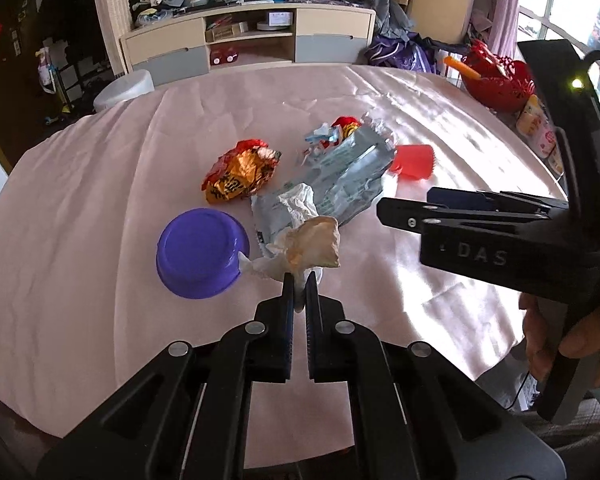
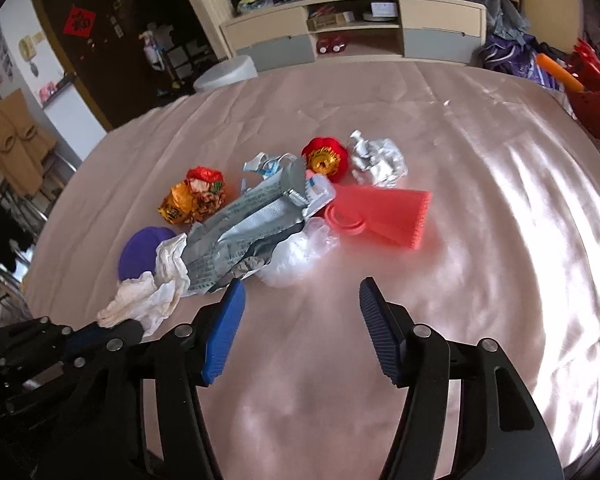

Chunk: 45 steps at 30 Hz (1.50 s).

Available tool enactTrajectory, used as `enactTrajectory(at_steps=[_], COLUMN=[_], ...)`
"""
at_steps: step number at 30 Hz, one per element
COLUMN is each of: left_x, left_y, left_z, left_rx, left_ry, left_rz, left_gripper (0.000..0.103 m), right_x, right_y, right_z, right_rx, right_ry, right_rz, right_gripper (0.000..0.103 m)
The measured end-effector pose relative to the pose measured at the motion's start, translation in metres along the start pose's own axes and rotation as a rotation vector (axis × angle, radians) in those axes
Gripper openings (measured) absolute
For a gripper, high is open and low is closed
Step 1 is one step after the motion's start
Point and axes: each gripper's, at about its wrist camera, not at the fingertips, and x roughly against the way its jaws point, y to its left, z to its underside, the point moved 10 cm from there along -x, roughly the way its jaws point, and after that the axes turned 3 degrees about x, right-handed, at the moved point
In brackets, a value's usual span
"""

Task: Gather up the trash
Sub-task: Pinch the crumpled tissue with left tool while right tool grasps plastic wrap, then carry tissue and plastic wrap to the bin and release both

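Nearest the cameras, the left gripper [image 1: 300, 280] has its jaws pressed together on the near edge of a crumpled tissue [image 1: 312, 246], a grip at the rim that looks meant to lift the soft wad clear of the heap without dragging its neighbours. The right gripper [image 2: 302, 300] stands spread, with nothing between its blue pads, poised just short of the pile above the pink tablecloth [image 2: 480, 280]; it looks ready for the next piece. Just beside the pinched tissue, to its left, sits an upturned purple bowl [image 1: 202, 252], touching or nearly touching the paper. Just beyond the tissue lies a long silver wrapper [image 1: 340, 176], which in the right view stretches from near the left pad toward the middle of the heap, with a clear plastic bag [image 2: 296, 256] beside it. Farther out lie an orange snack packet [image 1: 240, 172], a red plastic scoop [image 2: 384, 216], a red-and-gold ball [image 2: 326, 158] and a ball of foil [image 2: 376, 162]. I cannot see any bin for the trash.
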Motion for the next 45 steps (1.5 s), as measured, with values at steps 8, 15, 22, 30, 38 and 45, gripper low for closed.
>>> enactTrajectory(at_steps=[8, 15, 22, 30, 38, 45], left_x=[-0.010, -0.007, 0.012, 0.078, 0.144, 0.154], left_y=[0.013, 0.009, 0.005, -0.008, -0.039, -0.065], left_z=[-0.003, -0.007, -0.007, -0.008, 0.031, 0.100], left_rx=[0.025, 0.014, 0.013, 0.023, 0.019, 0.037], left_ry=[0.012, 0.004, -0.012, -0.100, -0.156, -0.126], left_rz=[0.000, 0.008, 0.017, 0.035, 0.096, 0.151], left_gripper=[0.004, 0.004, 0.004, 0.004, 0.004, 0.004], right_x=[-0.021, -0.027, 0.006, 0.091, 0.167, 0.186], right_y=[0.007, 0.009, 0.009, 0.011, 0.017, 0.025], right_z=[-0.013, -0.028, -0.017, -0.008, 0.034, 0.094], right_rx=[0.021, 0.035, 0.028, 0.048, 0.078, 0.112], right_ry=[-0.024, -0.017, -0.017, -0.080, -0.160, -0.178], right_rz=[0.027, 0.028, -0.003, -0.024, -0.019, -0.003], right_gripper=[0.061, 0.038, 0.030, 0.030, 0.030, 0.030])
